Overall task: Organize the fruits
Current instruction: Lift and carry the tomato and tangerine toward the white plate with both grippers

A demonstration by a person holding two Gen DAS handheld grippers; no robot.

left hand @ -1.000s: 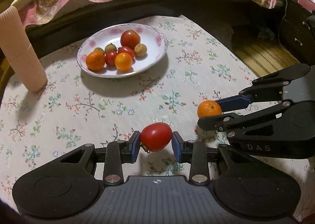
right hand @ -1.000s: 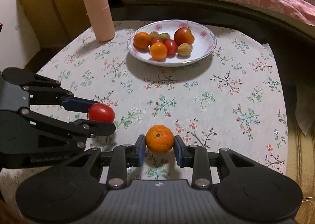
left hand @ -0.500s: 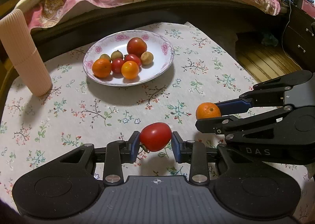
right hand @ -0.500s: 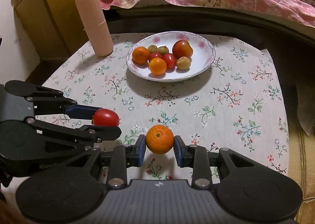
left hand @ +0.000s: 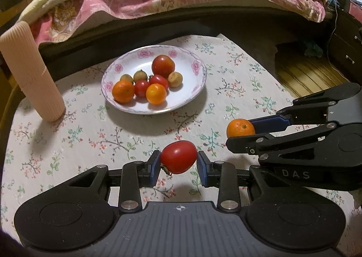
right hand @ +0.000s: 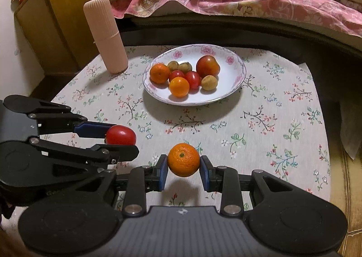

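Both grippers are loaded: my left gripper [left hand: 178, 164] clamps a tomato [left hand: 178, 156], my right gripper [right hand: 183, 170] an orange [right hand: 183, 159], both above the tablecloth [left hand: 90, 139] near the plate [left hand: 196, 89].

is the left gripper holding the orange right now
No, the left gripper is shut on a red tomato, while the orange sits between the pads of the right gripper.

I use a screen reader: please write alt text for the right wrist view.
The right gripper holds an orange above a floral tablecloth; beside it the left gripper holds a red tomato. Beyond them sits a plate of fruit.
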